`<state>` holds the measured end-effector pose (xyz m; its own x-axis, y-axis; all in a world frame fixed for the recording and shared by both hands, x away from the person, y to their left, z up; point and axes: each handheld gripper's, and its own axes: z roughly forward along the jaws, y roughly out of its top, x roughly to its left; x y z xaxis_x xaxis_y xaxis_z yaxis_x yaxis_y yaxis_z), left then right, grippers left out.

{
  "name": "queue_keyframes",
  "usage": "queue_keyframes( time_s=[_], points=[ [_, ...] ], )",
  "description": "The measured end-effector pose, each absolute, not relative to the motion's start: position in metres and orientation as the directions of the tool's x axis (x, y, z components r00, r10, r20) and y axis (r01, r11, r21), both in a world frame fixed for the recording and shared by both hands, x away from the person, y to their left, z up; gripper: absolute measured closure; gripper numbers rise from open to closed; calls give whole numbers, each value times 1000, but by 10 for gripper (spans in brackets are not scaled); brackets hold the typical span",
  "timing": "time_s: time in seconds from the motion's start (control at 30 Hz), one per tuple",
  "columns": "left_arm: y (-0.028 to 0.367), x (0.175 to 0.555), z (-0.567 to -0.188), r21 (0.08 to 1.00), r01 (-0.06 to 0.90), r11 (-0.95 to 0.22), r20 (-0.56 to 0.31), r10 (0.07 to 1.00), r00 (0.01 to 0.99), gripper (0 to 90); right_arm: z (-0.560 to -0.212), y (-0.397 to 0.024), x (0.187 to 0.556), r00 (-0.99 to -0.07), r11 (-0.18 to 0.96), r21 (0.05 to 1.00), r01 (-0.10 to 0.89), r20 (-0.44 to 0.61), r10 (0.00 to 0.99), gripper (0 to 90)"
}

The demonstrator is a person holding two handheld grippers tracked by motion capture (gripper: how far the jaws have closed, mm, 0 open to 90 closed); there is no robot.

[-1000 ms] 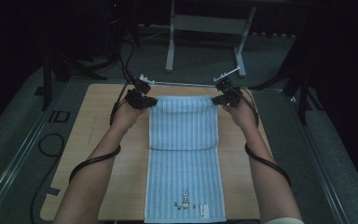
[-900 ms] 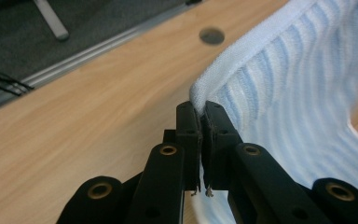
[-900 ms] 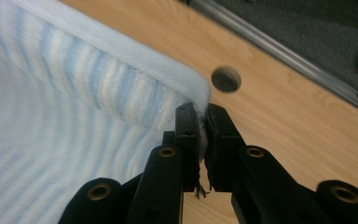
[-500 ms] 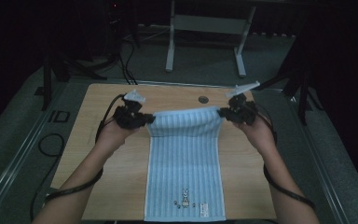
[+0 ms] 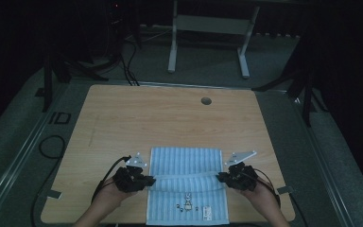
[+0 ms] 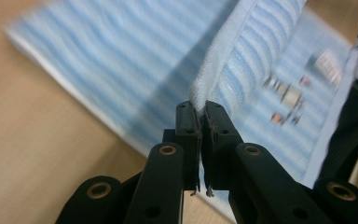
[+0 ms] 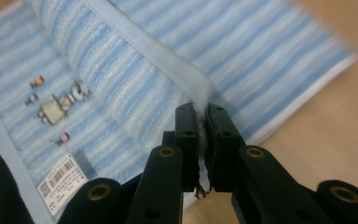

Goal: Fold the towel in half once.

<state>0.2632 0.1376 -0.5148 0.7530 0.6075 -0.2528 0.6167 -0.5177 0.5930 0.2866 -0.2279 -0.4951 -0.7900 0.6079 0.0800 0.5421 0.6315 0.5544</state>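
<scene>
The striped blue towel (image 5: 187,182) is spread on the table (image 5: 170,118) at its near edge, its long axis running away from the person. The far hem is doubled back toward the person and held across the width: the left tool (image 5: 147,180) is clenched on one corner, the right tool (image 5: 221,177) on the other. The near hem lies just below both, equally close. A small barcode tag (image 7: 61,183) is sewn near an embroidered motif (image 7: 58,108); its print cannot be read.
</scene>
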Motion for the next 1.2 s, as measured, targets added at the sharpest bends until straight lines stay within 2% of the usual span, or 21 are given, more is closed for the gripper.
queue_keyframes(
  time_s=[0.13,0.23,0.37,0.43,0.47,0.5,0.53,0.57,0.6,0.67,0.73,0.77,0.87,1.03,1.2],
  points=[
    [136,268,-532,562,643,-521,-274,617,738,848,-515,-227,292,-782,637,518,571,109,614,845],
    [134,271,-530,566,641,-519,-275,614,740,848,-520,-227,299,-775,634,506,585,118,621,845],
    [141,257,-497,655,587,-476,-249,597,763,848,-491,-234,291,-772,605,568,558,89,629,845],
    [141,241,-485,666,567,-485,-276,546,791,837,-471,-241,271,-776,582,618,529,74,626,842],
    [139,231,-483,643,544,-539,-297,479,826,807,-464,-245,257,-784,579,633,514,72,617,830],
    [137,220,-483,625,516,-586,-315,416,853,749,-460,-249,240,-798,588,638,497,71,598,776],
    [135,210,-485,614,499,-612,-324,381,866,679,-459,-254,226,-822,594,639,488,109,559,681],
    [133,203,-488,592,498,-634,-339,365,867,606,-462,-259,214,-836,597,629,498,163,524,660],
    [133,200,-491,583,495,-644,-329,370,869,565,-465,-263,205,-835,598,629,496,157,527,626],
    [136,205,-495,582,520,-625,-330,403,853,507,-472,-267,202,-812,605,601,523,134,568,627],
    [140,217,-497,591,548,-592,-329,443,834,505,-477,-267,210,-801,600,601,528,118,587,635],
    [140,224,-499,587,553,-591,-301,475,827,505,-480,-266,217,-791,582,605,543,136,596,638],
    [135,241,-507,559,554,-617,-195,552,811,463,-490,-257,238,-777,603,585,543,77,625,638],
    [131,267,-515,561,567,-603,-175,583,793,450,-504,-244,275,-779,625,557,547,65,624,643],
    [133,291,-511,577,585,-571,-171,615,770,478,-503,-238,306,-774,624,563,542,45,632,676]
  ],
)
